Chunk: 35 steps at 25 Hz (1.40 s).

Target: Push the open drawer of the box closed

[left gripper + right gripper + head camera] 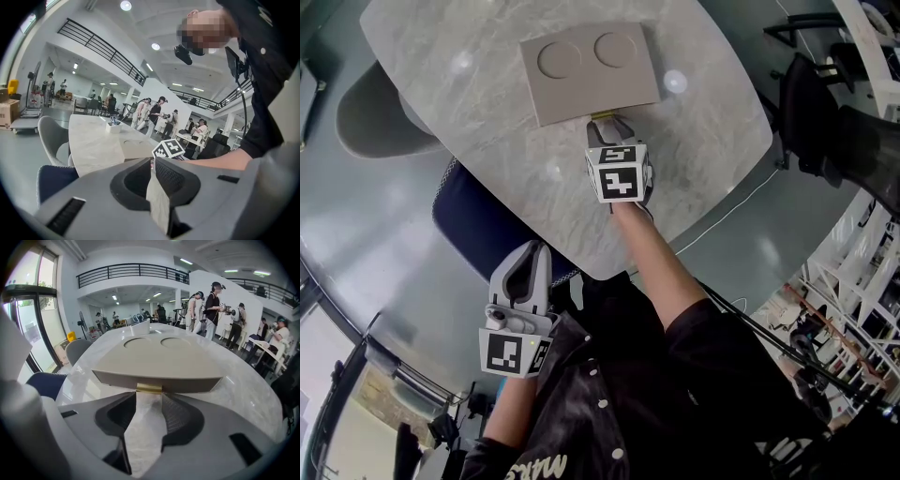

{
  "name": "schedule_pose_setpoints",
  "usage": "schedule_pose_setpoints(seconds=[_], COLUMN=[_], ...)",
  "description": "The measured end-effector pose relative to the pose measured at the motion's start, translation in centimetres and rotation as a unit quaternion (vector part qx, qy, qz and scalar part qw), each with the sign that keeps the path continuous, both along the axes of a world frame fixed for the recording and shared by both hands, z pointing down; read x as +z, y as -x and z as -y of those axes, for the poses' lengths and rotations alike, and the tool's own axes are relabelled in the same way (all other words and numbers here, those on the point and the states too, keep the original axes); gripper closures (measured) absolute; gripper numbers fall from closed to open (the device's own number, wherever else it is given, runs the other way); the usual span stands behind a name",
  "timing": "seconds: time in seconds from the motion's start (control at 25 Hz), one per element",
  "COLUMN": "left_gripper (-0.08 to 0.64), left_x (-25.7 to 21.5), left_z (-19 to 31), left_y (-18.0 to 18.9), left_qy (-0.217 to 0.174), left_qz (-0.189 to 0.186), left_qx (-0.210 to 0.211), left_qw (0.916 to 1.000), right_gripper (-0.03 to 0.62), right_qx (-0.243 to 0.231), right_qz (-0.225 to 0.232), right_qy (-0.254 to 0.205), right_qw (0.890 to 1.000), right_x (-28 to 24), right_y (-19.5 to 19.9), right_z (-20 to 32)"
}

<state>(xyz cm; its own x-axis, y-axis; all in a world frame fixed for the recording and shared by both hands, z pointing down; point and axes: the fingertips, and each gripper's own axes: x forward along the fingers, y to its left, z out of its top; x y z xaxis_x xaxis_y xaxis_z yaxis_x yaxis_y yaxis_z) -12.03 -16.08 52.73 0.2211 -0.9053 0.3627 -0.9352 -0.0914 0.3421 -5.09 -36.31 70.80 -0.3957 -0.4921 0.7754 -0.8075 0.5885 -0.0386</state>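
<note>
Flat beige box point(591, 70) sits mid-bench, two round recesses on top. Its drawer front point(154, 379) faces the person and looks near flush. A small gold pull point(149, 388) sits at the centre. The box looks rigid and light, so it will likely skid on the slick marble bench point(487, 122). Best to push squarely on the front by the pull, no pinch needed. Right tongs point(149, 396) are apart, tips right at the pull, contact unclear. Left tongs point(152, 164) are closed and empty, held back off the bench.
</note>
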Motion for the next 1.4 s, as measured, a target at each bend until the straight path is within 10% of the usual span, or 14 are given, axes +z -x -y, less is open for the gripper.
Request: schedule_pose_setpoints(seconds=[0.68, 1.04, 1.4], left_gripper=[0.518, 0.526, 0.538], left_x=[-6.3, -12.3, -16.9], left_z=[1.4, 2.8, 2.3], left_y=[1.1, 2.3, 1.2], left_qy=[-0.074, -0.147, -0.206], left_qz=[0.035, 0.049, 0.046], left_qx=[0.003, 0.022, 0.055], left_qw=[0.9966, 0.9877, 0.976], right_gripper=[0.595, 0.595, 0.595], right_qx=[0.006, -0.009, 0.005], right_qz=[0.108, 0.239, 0.253], right_qy=[-0.074, -0.114, -0.217], right_qw=[0.991, 0.964, 0.943], right_x=[-12.0, -25.3, -32.3], right_y=[-1.6, -2.1, -5.9], right_z=[-2.7, -4.6, -7.9])
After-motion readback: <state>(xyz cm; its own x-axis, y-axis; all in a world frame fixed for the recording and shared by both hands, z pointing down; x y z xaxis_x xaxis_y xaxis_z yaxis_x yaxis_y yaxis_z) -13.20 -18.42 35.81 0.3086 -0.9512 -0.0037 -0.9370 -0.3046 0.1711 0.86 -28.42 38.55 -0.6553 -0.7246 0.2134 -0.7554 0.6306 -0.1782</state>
